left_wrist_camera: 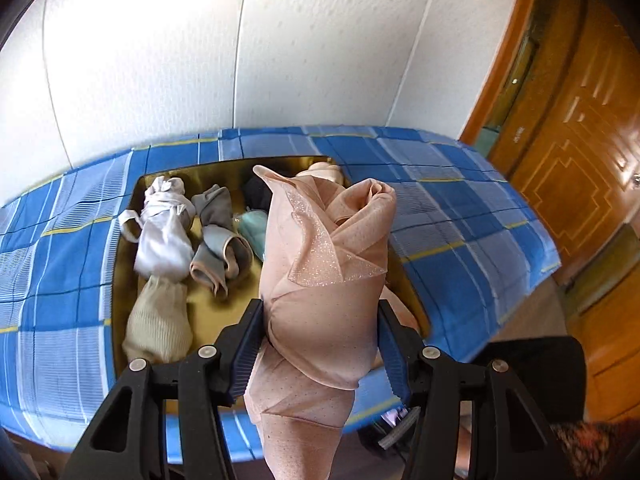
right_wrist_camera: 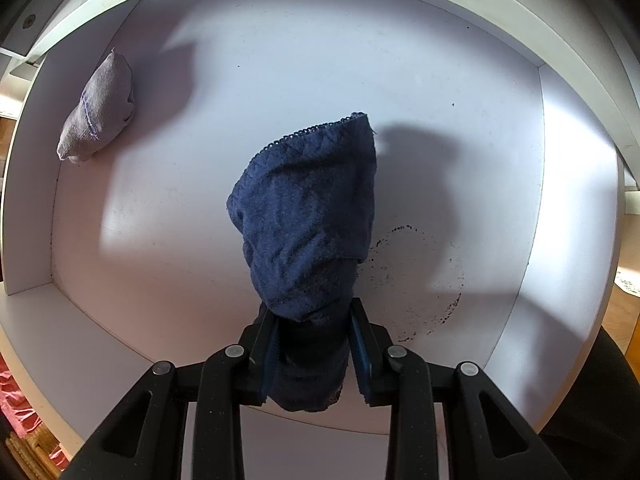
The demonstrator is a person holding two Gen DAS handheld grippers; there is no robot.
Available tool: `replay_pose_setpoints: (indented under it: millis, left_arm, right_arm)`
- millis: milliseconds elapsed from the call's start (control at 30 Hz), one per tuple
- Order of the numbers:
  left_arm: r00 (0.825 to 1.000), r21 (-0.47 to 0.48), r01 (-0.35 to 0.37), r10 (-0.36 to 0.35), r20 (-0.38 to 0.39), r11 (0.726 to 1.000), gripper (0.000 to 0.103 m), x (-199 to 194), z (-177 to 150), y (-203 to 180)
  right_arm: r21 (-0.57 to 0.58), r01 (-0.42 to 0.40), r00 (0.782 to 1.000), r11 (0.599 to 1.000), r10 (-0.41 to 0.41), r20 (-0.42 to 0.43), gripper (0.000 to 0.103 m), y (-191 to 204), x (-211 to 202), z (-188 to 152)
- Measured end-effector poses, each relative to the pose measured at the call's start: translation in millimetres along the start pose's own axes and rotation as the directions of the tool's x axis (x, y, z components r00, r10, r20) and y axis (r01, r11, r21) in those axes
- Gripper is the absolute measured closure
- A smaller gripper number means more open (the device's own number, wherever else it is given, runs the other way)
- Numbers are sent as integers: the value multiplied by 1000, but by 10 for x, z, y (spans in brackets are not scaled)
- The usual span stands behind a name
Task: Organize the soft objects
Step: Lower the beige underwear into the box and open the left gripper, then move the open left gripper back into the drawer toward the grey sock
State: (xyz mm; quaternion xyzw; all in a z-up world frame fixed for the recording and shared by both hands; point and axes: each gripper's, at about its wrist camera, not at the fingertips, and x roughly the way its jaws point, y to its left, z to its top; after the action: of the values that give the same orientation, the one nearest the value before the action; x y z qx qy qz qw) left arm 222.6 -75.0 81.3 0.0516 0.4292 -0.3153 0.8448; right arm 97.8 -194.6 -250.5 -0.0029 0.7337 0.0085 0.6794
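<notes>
Left gripper (left_wrist_camera: 320,344) was clamped on a rolled pink garment (left_wrist_camera: 324,280), held above the gold tray (left_wrist_camera: 224,312) on the bed. Right gripper (right_wrist_camera: 312,352) was closed on a navy bundle (right_wrist_camera: 308,216) over the white drawer (right_wrist_camera: 280,80). Either roll could have unfurled or slipped, since loose folds were pinched low.

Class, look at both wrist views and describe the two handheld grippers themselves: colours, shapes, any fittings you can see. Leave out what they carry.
Both look alike. The left gripper and the right gripper have angular matte black plastic frames with cut-out slots and round silver pivot bolts. Each has two flat fingers faced with ribbed dark blue pads. No cables, markings, sleeves or hands are visible.
</notes>
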Motion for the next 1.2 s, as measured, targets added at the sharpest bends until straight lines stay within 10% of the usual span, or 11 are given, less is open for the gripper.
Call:
replay_pose_setpoints:
  millis: [400, 600, 867, 1200]
  left_arm:
    - [991, -186, 6, -31, -134, 982, 45, 876, 113, 106]
    - [981, -74, -63, 48, -188, 995, 40, 1010, 44, -51]
    - [992, -85, -123, 119, -53, 989, 17, 639, 10, -15]
    - [978, 30, -203, 202, 47, 979, 16, 270, -286, -135]
  right_arm:
    - [12, -22, 1000, 1000, 22, -3, 72, -8, 30, 25]
    - [14, -28, 1000, 1000, 28, -5, 71, -25, 47, 37]
    - [14, -26, 1000, 1000, 26, -5, 71, -35, 55, 39]
    - [13, -21, 1000, 1000, 21, -4, 71, -15, 62, 26]
